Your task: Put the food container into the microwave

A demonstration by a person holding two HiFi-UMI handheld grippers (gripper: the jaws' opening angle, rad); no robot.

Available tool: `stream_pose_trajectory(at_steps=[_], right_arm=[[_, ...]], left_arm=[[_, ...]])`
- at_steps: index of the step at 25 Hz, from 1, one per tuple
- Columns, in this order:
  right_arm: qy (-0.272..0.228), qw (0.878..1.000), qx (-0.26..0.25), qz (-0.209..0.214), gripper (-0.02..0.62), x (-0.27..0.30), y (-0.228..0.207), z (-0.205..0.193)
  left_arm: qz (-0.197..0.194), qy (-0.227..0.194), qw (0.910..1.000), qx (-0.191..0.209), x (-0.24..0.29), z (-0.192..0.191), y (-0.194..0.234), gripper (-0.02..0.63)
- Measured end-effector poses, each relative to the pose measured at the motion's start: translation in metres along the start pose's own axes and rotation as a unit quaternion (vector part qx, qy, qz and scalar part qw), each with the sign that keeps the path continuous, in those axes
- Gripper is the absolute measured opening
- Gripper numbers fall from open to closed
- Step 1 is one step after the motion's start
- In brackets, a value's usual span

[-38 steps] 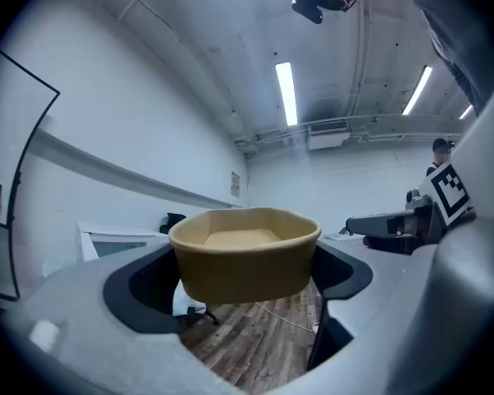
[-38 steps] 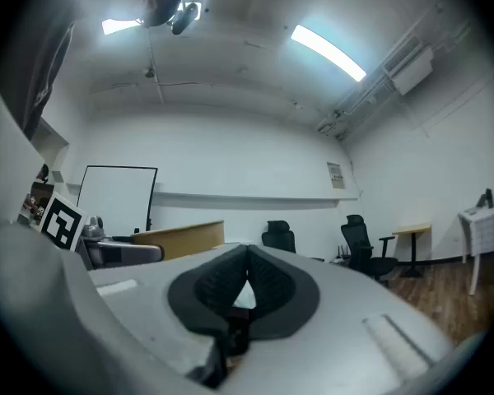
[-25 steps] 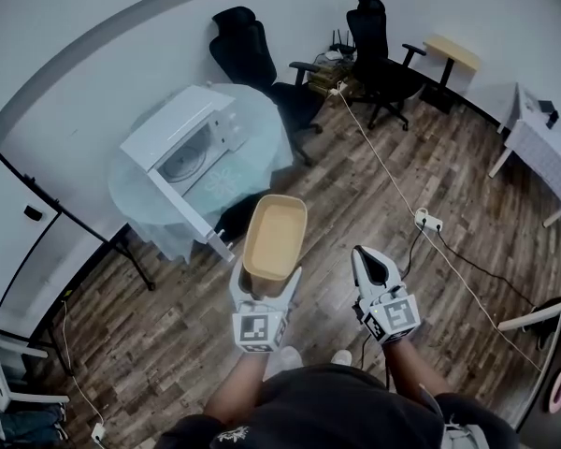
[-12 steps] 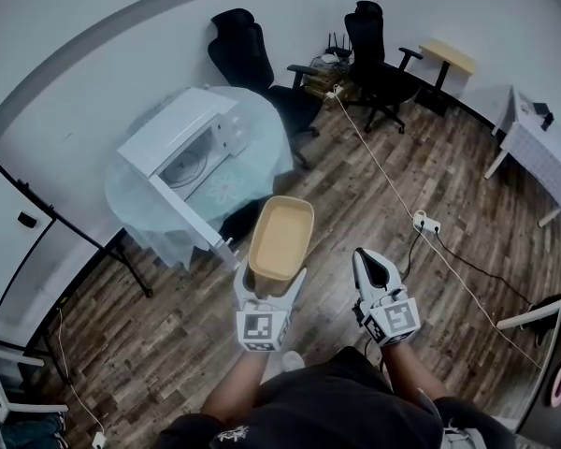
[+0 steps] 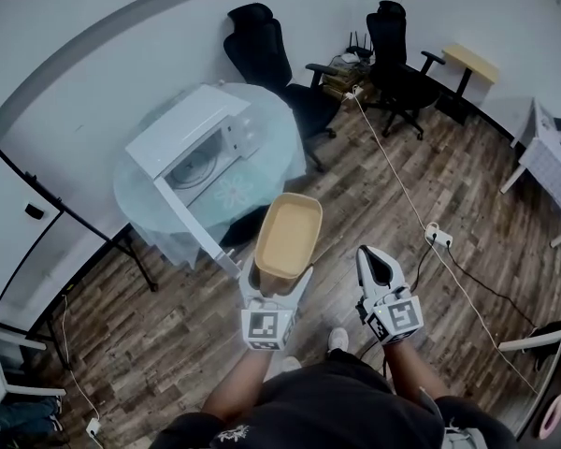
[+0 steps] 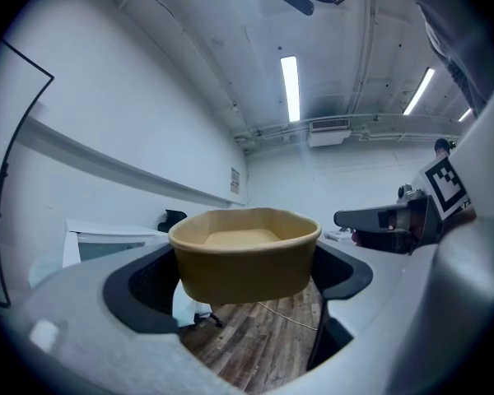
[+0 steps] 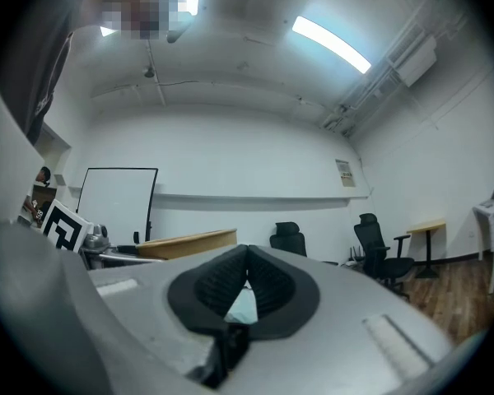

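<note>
The tan food container (image 5: 286,237) is clamped between the jaws of the left hand-held gripper (image 5: 279,284). The right hand-held gripper (image 5: 372,258) is pressed together, empty. The microwave (image 5: 182,131) is seen open.

Nothing legible — the small wall notice (image 6: 233,179) is too blurred to read.

Round glass table (image 5: 273,140), upper left of centre in head view, carries a white microwave (image 5: 182,131) with door open; table stands on wood-plank floor (image 5: 355,215).
</note>
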State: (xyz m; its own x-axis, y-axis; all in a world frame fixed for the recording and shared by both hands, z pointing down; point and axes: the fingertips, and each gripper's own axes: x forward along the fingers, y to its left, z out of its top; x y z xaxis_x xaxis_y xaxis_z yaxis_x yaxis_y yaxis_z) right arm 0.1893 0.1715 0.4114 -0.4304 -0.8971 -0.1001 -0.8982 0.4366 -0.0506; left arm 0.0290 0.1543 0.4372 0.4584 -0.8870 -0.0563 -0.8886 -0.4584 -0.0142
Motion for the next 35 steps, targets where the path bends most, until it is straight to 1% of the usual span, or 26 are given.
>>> stream_pose_trajectory(at_steps=[7, 13, 20, 23, 26, 30, 35], right_arm=[[-0.001, 0.999, 0.005, 0.042, 0.002, 0.035, -0.046, -0.001], [0.006, 0.997, 0.017, 0.070, 0.002, 0.053, -0.089, -0.011], [0.011, 0.995, 0.034, 0.096, 0.002, 0.062, -0.121, -0.023], [0.010, 0.994, 0.044, 0.103, 0.002, 0.070, -0.128, -0.029], [0.015, 0.992, 0.051, 0.116, 0.002, 0.083, -0.128, -0.037], [0.019, 0.989, 0.053, 0.137, 0.002, 0.111, -0.117, -0.042], [0.026, 0.985, 0.043, 0.163, 0.002, 0.153, -0.106, -0.048]], left_arm=[[0.035, 0.002, 0.9993, 0.014, 0.048, 0.003, -0.007, 0.500], [0.066, 0.016, 0.9975, 0.020, 0.084, -0.007, -0.024, 0.500], [0.095, 0.038, 0.9942, 0.031, 0.103, -0.017, -0.035, 0.500], [0.106, 0.046, 0.9928, 0.033, 0.108, -0.021, -0.032, 0.500], [0.122, 0.054, 0.9908, 0.026, 0.112, -0.025, -0.022, 0.500], [0.144, 0.056, 0.9878, 0.019, 0.117, -0.030, 0.002, 0.500], [0.167, 0.052, 0.9846, 0.013, 0.130, -0.037, 0.036, 0.500]])
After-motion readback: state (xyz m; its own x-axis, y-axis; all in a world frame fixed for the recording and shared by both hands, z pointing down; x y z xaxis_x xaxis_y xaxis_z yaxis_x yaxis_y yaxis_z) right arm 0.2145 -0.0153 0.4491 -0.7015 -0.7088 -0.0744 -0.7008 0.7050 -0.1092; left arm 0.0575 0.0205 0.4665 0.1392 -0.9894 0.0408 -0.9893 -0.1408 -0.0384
